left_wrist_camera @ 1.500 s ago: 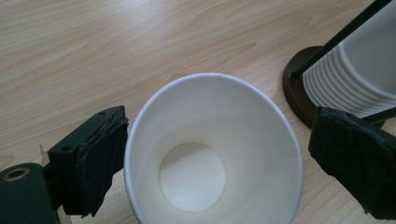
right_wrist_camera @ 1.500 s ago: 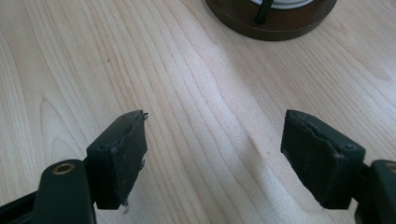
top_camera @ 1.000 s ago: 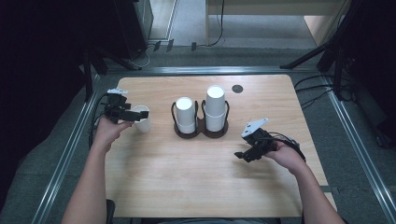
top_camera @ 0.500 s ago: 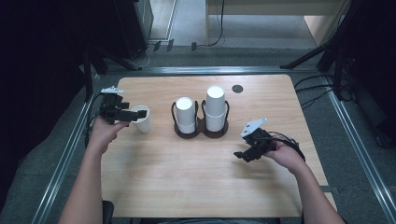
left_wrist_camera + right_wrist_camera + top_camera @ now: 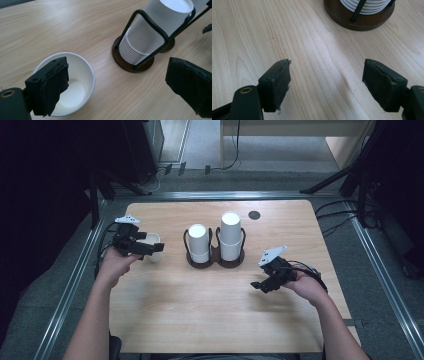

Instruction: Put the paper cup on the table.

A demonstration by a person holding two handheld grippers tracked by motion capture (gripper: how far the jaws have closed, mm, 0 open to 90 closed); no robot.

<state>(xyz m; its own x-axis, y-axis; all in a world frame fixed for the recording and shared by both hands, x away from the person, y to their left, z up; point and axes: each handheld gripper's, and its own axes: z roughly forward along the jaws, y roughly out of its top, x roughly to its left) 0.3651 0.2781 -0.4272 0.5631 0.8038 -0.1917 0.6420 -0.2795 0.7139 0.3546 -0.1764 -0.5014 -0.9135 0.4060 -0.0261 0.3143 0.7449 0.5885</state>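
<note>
Left claw (image 5: 120,82) spread, one jaw inside the upright cup (image 5: 75,82) on the worktop (image 5: 200,310) left of the holder (image 5: 216,262); withdraw straight upward to avoid tipping it; right claw (image 5: 327,85) spread, idle.

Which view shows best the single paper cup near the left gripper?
The left gripper view: the paper cup is close, upright, its inside visible, one jaw above its rim. The high view shows it small, partly hidden by the left gripper.
</note>
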